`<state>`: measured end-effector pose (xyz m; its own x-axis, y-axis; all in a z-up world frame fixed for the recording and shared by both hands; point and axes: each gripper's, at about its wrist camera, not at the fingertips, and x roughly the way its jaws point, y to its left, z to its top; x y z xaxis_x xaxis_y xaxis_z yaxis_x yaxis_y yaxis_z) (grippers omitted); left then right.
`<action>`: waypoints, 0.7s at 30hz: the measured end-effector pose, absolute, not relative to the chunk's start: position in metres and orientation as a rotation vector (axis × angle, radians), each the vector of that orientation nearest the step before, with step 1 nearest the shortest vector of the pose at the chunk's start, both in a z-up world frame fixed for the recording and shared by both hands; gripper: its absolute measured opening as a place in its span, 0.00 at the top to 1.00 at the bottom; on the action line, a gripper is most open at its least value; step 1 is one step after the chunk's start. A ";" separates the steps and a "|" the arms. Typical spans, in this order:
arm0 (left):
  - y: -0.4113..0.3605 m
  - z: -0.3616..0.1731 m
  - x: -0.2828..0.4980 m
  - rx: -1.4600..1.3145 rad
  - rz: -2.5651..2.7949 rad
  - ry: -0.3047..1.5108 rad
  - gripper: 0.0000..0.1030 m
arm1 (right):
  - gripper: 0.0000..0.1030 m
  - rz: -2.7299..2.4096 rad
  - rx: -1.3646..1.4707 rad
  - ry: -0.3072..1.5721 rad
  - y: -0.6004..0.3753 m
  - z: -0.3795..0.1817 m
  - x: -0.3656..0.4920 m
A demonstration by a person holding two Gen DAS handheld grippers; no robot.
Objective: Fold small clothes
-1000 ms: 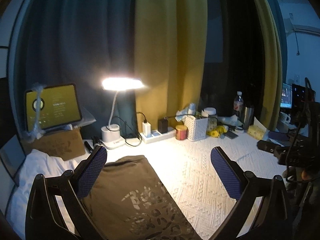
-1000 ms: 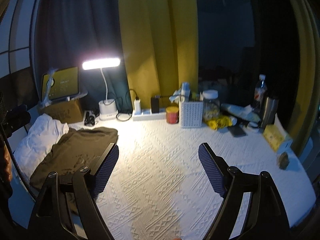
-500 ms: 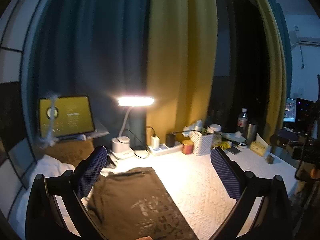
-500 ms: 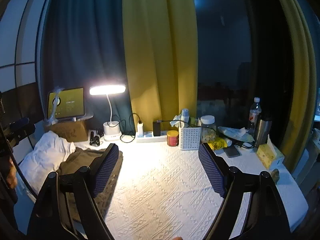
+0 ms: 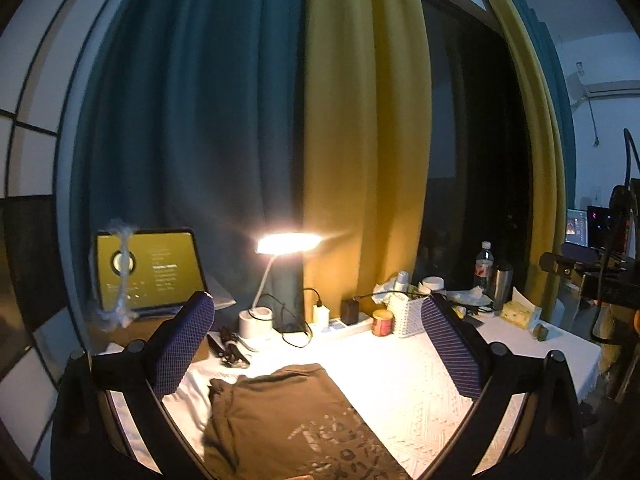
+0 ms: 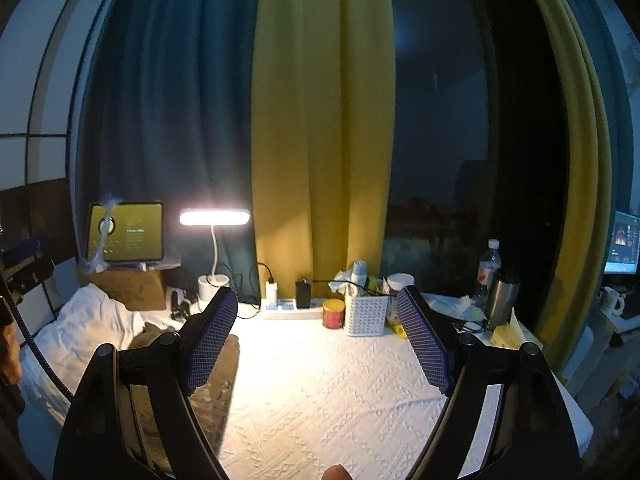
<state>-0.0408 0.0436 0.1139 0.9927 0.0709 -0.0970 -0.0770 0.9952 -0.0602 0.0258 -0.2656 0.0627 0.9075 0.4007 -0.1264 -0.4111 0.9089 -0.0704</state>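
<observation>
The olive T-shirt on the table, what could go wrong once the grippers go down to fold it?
Three risks, as I judge them:
1. The olive T-shirt lies partly over the crumpled white cloth, so a pinch might catch both layers.
2. The charger cables and lit desk lamp sit close behind the shirt; a wide sweep could snag them.
3. Both the left gripper and right gripper are open and high, and the scene is dim, so edges may be misjudged.

A home bedroom desk — lit desk lamp (image 5: 289, 242), tablet (image 5: 150, 270), curtains (image 6: 320, 120), water bottle (image 6: 489, 266).
</observation>
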 end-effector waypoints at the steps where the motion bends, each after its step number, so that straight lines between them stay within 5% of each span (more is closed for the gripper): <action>1: 0.046 0.116 -0.044 -0.066 0.079 0.084 0.01 | 0.18 0.422 -0.094 0.104 -0.264 0.065 0.024; 21: 0.062 0.122 -0.056 -0.052 0.128 0.054 0.01 | 0.18 0.472 -0.110 0.058 -0.233 0.083 0.008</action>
